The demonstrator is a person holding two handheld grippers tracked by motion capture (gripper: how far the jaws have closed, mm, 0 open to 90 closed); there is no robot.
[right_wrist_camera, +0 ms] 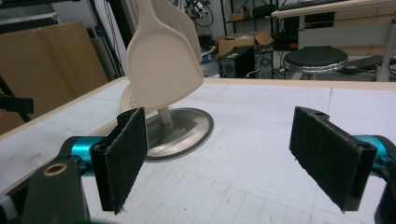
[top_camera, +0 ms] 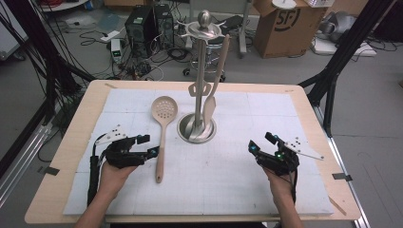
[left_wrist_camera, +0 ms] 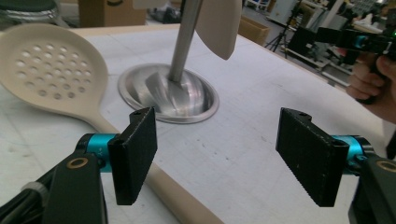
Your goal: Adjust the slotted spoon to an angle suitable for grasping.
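A beige slotted spoon (top_camera: 164, 111) lies on the white mat (top_camera: 237, 175), just left of the metal utensil stand (top_camera: 199, 71). A beige spatula (top_camera: 209, 107) and a second beige utensil (top_camera: 198, 89) hang from the stand. My left gripper (top_camera: 148, 145) is open at the spoon's handle. In the left gripper view the spoon (left_wrist_camera: 46, 70) has its handle running under the left pad (left_wrist_camera: 135, 154) and out between the jaws, with neither pad pressing on it; my left gripper (left_wrist_camera: 217, 140) faces the stand's base (left_wrist_camera: 168, 95). My right gripper (top_camera: 261, 142) (right_wrist_camera: 219, 140) is open with nothing between its pads, right of the stand.
The wooden table's edge (top_camera: 328, 142) frames the mat. Behind the table on the floor are a cardboard box (top_camera: 285, 23), computer towers (top_camera: 142, 26) and loose cables. Black frame legs (top_camera: 332, 76) rise at both sides.
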